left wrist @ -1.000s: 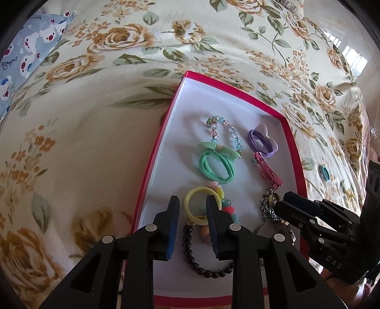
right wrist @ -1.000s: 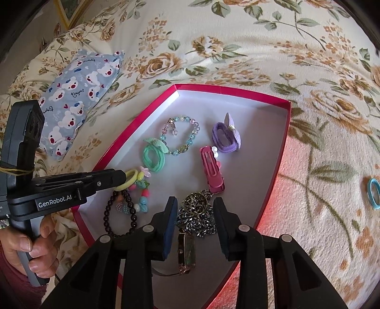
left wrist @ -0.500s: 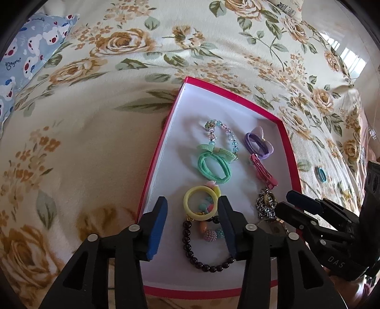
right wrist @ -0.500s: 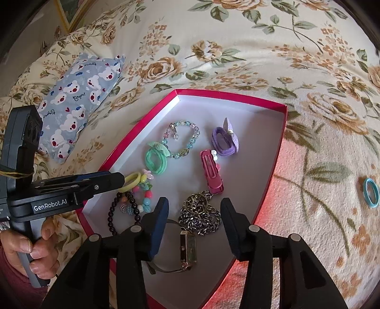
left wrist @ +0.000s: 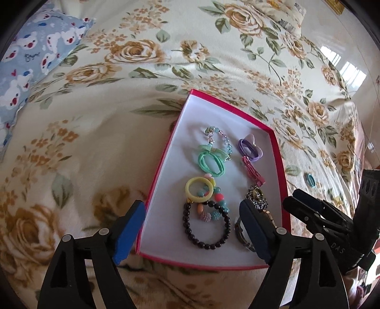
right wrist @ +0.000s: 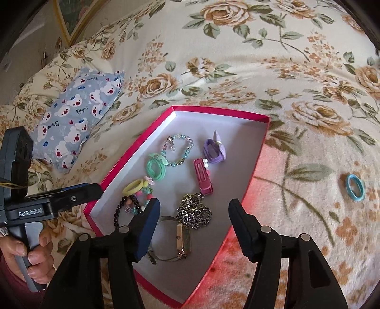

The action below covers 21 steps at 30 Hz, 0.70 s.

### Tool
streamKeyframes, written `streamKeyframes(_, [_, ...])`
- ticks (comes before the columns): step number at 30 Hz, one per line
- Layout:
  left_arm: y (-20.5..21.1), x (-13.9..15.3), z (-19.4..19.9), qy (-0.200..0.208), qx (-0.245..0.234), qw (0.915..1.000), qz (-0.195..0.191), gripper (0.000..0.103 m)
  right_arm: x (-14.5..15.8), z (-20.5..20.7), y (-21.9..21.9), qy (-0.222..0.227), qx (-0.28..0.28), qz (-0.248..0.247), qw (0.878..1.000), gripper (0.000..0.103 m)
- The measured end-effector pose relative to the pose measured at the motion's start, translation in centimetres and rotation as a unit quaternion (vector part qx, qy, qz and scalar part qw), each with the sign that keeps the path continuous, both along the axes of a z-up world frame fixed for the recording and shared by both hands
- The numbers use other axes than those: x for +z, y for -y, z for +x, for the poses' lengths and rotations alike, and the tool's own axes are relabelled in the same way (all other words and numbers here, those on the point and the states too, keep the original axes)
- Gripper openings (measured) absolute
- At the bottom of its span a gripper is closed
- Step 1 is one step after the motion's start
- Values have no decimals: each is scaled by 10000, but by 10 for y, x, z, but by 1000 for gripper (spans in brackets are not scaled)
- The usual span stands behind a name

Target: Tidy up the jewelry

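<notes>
Opening, both claws, left claw (left wrist: 191, 231) and right claw (right wrist: 193, 228), hold nothing; blue ring (right wrist: 355, 187) on bed: light, stiff, slippery; pinch across its rim.

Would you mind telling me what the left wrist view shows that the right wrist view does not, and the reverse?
Only the left wrist view shows the right gripper from outside and the bright window. Only the right wrist view shows the person's hand on the left gripper's handle and a picture frame. Both show the pink box of jewelry, the blue ring lying outside it on the floral blanket, and the bear-print pillow. Both grippers' jaws are opening, with nothing between them.
</notes>
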State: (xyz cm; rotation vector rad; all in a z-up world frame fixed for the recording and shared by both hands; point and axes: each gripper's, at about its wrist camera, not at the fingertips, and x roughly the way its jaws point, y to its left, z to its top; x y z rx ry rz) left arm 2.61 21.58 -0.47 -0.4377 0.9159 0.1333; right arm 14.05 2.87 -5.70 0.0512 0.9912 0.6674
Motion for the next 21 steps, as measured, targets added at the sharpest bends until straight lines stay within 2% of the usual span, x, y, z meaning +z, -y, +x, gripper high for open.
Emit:
streamKeyframes(5, [8, 9, -25, 97, 173, 9995, 241, 90, 8, -10, 10, 101, -87, 192, 9997, 71])
streamKeyframes(9, [19, 9, -45, 185, 219, 9990, 336, 91, 15, -23, 22, 322, -175, 498, 9981, 79])
streamKeyframes(16, [38, 7, -76, 353, 192, 9975, 589, 91, 22, -46, 36, 616, -122, 1094, 9920, 82])
streamKeyframes(21, [47, 13, -97, 491, 338, 9943, 890, 99, 29, -61, 35, 803, -36, 979, 9919, 83])
